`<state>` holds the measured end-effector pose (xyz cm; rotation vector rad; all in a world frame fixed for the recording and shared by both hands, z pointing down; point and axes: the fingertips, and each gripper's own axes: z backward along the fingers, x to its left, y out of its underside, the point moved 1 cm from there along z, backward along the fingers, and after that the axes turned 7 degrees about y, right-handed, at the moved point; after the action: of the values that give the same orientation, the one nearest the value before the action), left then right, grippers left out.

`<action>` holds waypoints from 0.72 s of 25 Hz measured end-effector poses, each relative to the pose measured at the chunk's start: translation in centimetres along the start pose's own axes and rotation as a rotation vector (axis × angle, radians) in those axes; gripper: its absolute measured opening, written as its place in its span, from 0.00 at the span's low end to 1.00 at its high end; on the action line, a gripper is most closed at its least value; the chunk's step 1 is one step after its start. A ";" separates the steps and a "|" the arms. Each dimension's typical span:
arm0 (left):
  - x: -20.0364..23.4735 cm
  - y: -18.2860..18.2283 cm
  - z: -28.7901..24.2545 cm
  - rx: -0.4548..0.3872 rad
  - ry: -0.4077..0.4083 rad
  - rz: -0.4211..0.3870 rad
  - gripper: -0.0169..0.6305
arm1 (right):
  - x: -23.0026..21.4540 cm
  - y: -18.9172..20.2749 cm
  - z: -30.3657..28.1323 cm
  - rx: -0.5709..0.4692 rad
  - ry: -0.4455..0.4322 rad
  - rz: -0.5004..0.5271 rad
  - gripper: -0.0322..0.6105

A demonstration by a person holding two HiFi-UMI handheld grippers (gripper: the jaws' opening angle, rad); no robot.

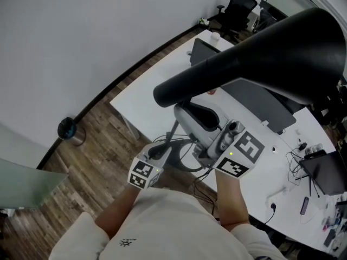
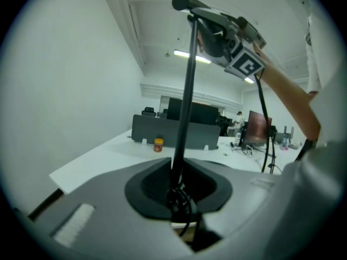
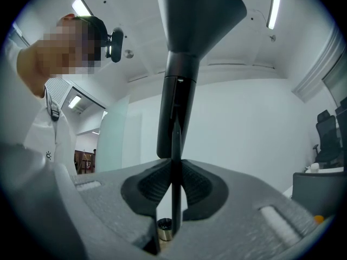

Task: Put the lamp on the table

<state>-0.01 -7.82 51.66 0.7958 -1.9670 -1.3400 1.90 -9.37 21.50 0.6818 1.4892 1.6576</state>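
Note:
A black lamp with a wide cone shade (image 1: 282, 53) is held in the air above the white table (image 1: 157, 83). Its thin black pole (image 2: 184, 107) runs up between the jaws of my left gripper (image 2: 176, 191), which is shut on it low down, where a black cable is coiled round it. Higher on the same pole, my right gripper (image 3: 174, 191) is shut just under the shade (image 3: 198, 15). In the head view the left gripper (image 1: 160, 153) is at centre left and the right gripper (image 1: 190, 121) is partly hidden under the lamp's neck.
A grey divider panel (image 1: 260, 104) stands across the table, with a small jar (image 2: 158, 144) beside it. Cables, a phone and a laptop (image 1: 325, 172) lie at the table's right end. A black bin (image 1: 68, 128) stands on the wooden floor by the wall, and an office chair (image 1: 238, 4) is at the far end.

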 end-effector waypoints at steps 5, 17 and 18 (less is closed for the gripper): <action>3.4 -1.0 -1.4 0.011 0.063 -0.018 0.11 | -2.5 0.3 -2.8 -0.003 0.062 0.013 0.12; 11.7 -4.0 -7.3 0.044 0.241 -0.077 0.11 | -10.9 0.4 -8.2 -0.001 0.255 0.045 0.12; 12.2 -4.2 -7.7 0.053 0.260 -0.083 0.11 | -11.6 0.3 -8.6 -0.001 0.272 0.045 0.12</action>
<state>-1.11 -22.79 51.86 1.0318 -1.7872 -1.1686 1.17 -23.77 21.66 0.5067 1.6717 1.8432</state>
